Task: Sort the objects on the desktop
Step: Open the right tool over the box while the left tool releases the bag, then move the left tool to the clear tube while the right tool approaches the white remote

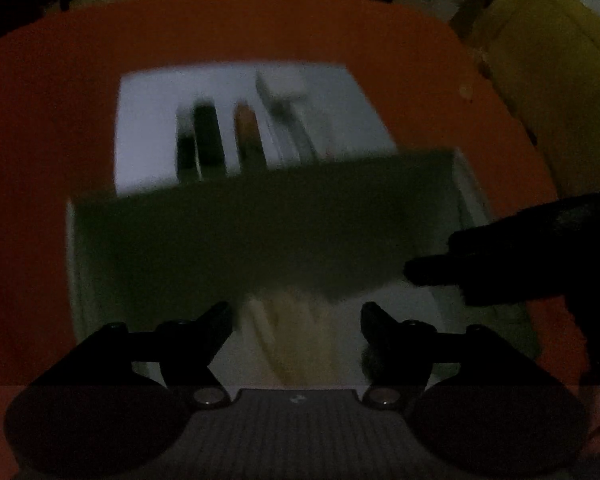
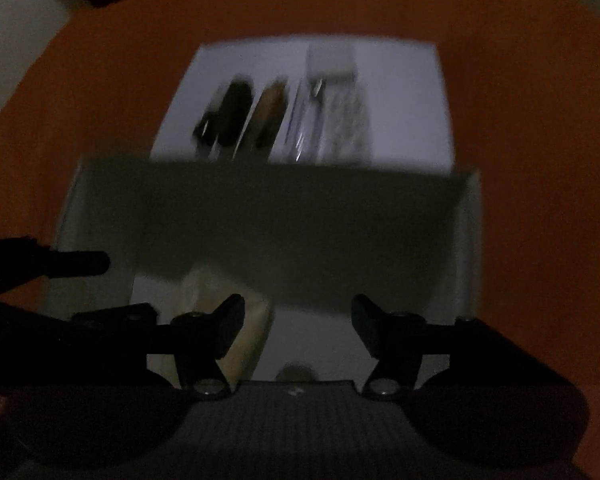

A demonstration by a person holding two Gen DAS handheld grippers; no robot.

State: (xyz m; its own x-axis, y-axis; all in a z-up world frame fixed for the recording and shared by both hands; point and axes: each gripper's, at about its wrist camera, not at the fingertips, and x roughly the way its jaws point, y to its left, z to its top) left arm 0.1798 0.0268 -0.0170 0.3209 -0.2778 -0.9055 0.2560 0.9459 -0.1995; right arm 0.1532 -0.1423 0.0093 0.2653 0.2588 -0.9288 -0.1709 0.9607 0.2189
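item: white box [image 1: 466,196] with grey-green flap [image 1: 260,224], on orange surface [image 1: 40,140] just before a white sheet [image 1: 148,120]; likely light, thin-walled, crushable, best taken by a side wall
contents: one pale soft-looking piece [image 2: 252,332]
on sheet: dark object [image 2: 236,108], one; brown object [image 2: 272,108], one; clear blurred items, uncountable
left gripper [image 1: 296,316], right gripper [image 2: 298,312]: jaws apart, nothing between
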